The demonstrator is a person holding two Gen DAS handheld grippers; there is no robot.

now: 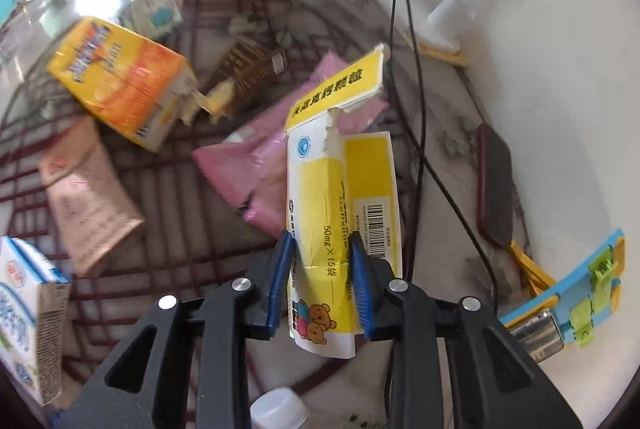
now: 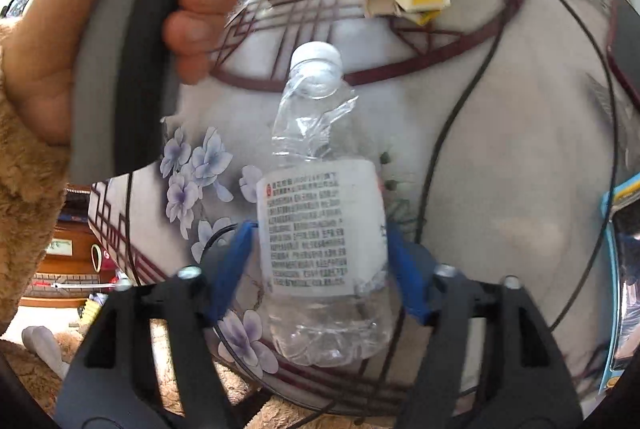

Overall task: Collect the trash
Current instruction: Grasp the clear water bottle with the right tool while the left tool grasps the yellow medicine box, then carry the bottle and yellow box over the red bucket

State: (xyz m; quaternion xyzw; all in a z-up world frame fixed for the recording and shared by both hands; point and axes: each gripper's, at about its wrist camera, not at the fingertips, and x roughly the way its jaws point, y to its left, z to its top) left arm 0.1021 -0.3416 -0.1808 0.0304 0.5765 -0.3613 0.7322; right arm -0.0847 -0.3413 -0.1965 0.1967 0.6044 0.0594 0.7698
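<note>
Two matching handheld grippers. The left gripper (image 1: 322,279) has a matte black frame of angular arms with long teardrop cut-outs and four round silver screw heads across its linkages. Its two fingers (image 1: 280,281) are black, faced with ribbed blue pads. The right gripper (image 2: 320,273) is built alike: black arms with cut-outs, silver screws at the joints, blue pads. Above it, a hand (image 2: 100,29) wraps a grey and black handle, worn with a fuzzy tan fleece sleeve (image 2: 24,213).
</note>
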